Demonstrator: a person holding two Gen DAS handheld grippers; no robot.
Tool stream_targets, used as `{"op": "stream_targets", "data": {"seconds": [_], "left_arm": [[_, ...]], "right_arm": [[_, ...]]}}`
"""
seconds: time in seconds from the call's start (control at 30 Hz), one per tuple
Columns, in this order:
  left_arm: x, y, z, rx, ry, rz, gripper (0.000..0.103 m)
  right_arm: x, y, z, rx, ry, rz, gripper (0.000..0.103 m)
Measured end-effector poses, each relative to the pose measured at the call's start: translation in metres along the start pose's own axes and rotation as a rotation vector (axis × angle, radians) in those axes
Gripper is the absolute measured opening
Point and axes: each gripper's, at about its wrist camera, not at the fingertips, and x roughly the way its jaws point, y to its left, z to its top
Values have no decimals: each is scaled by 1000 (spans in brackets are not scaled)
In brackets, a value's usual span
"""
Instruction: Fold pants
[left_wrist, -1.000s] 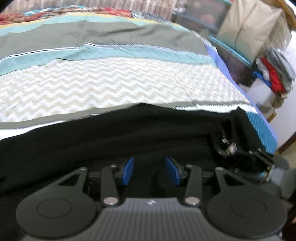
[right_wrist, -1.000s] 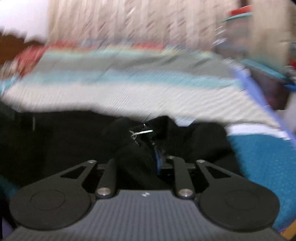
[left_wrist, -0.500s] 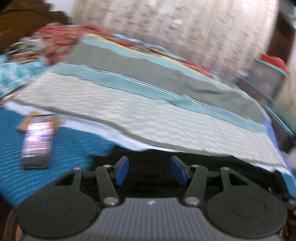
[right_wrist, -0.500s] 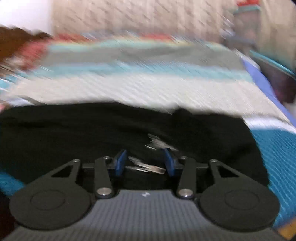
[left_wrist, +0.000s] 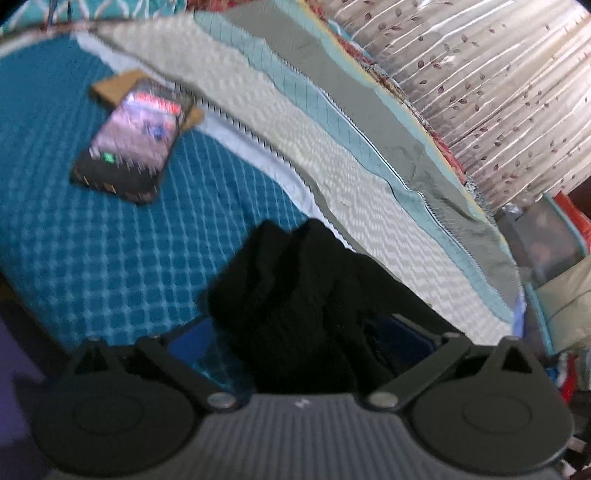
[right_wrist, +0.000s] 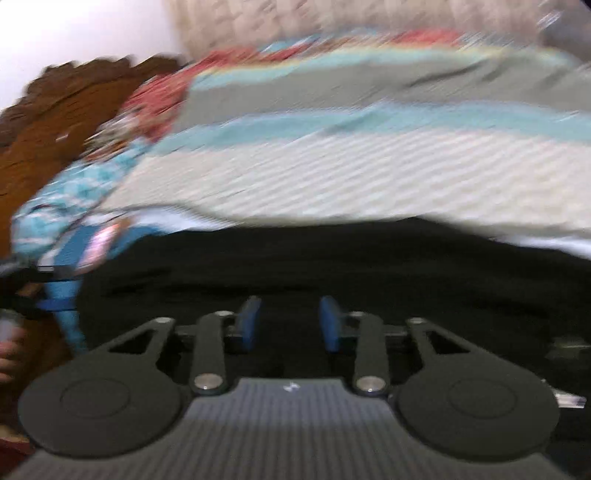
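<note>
Black fabric pants (left_wrist: 295, 295) lie on the bed's teal waffle-weave blanket (left_wrist: 92, 240), long axis left-right. Left gripper (left_wrist: 299, 343) at the left end, fingers opening wide, cloth bunched between. Right gripper (right_wrist: 290, 325) over the middle, fingers narrowing, nothing visibly pinched.

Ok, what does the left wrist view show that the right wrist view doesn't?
Only the left wrist view: curtain, storage boxes, and the left tool, jaws opening wide, with a bunched end of the black pants between them. Only the right wrist view: the wooden headboard, the pants spread wide, and the right tool, jaws closing with no cloth clearly pinched. Both: the pants, the striped bedspread and the phone, a blur in the right view.
</note>
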Motion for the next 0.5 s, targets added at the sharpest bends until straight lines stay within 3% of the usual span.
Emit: {"op": "stream_targets", "data": {"seconds": [0.1,0.17,0.23,0.33,0.4,0.5], "left_arm": [[18,12,-2,-66,21,-8,103],[28,23,-3,-116,20,-11,95],[32,30,-4,-131,1,-7,50],[30,31,-2,-139,-13,-56,24],[22,16,-1,-66,-32,-85,22],[14,-33,-10,156,-58,-155,21]], "right_arm": [[47,27,15,27,88,161,24],[74,51,15,62,150,217,22],[100,58,20,122,197,253,22],[137,58,21,228,284,261,21],[153,51,12,317,316,267,6],[149,46,12,397,323,296,5]]}}
